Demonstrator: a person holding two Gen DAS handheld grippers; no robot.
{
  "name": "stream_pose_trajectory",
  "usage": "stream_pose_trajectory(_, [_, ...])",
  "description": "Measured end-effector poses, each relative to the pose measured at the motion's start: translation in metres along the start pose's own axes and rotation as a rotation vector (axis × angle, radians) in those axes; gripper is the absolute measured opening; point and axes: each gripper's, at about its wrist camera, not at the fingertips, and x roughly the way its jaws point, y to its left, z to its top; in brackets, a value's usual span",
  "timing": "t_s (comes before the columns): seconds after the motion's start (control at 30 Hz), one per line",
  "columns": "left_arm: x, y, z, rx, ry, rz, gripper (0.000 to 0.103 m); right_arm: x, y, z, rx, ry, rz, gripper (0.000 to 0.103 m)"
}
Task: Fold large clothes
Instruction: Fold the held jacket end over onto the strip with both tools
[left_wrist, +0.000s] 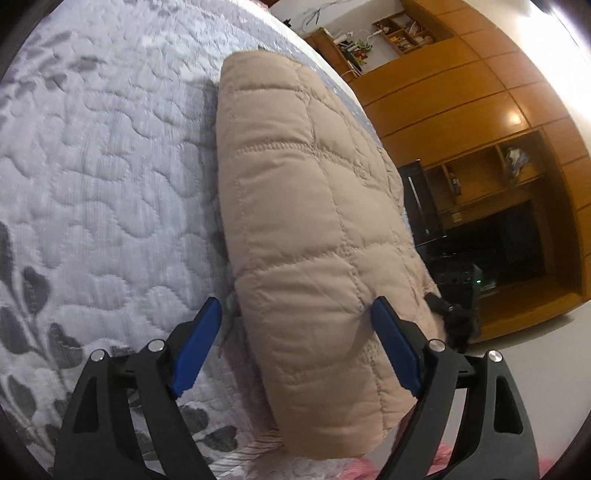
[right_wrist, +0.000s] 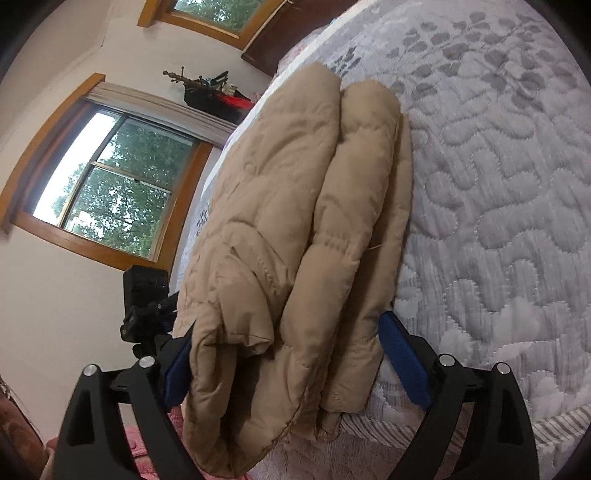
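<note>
Left wrist view: folded beige quilted jacket (left_wrist: 314, 206) lying on grey-white quilted bedspread (left_wrist: 110, 166), near its edge. Left gripper (left_wrist: 299, 317) spread wide, blue pads (left_wrist: 195, 347) straddling the jacket's near end; contact unclear. Wooden wardrobe (left_wrist: 461, 103) behind.

Right wrist view: same jacket (right_wrist: 295, 229) in thick layers on bedspread (right_wrist: 498, 184). Right gripper (right_wrist: 291, 350) released wide around the bundle's end. Window (right_wrist: 110, 184) beyond.

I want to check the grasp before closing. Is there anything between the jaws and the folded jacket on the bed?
Nothing visible. The jacket already lies between the open jaws of both the left gripper and the right gripper, resting on the bed, with no other object in between.
</note>
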Motion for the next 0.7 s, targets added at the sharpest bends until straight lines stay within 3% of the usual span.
stream_pose_trajectory(0.2, [0.022, -0.005, 0.003, 0.008, 0.042, -0.048, 0.087, 0.015, 0.002, 0.005, -0.01, 0.024, -0.008, 0.092])
stream_pose_trajectory(0.37, [0.034, -0.022, 0.003, 0.052, 0.05, -0.013, 0.088, 0.027, 0.009, 0.01, -0.035, 0.035, -0.027, 0.088])
stream_pose_trajectory(0.53, [0.031, -0.044, -0.001, 0.103, 0.013, 0.033, 0.069, 0.031, 0.031, 0.008, -0.1, 0.026, -0.069, 0.057])
stream_pose_trajectory(0.7, [0.022, -0.059, -0.002, 0.132, -0.038, 0.032, 0.054, 0.025, 0.058, 0.007, -0.181, -0.011, -0.101, 0.044])
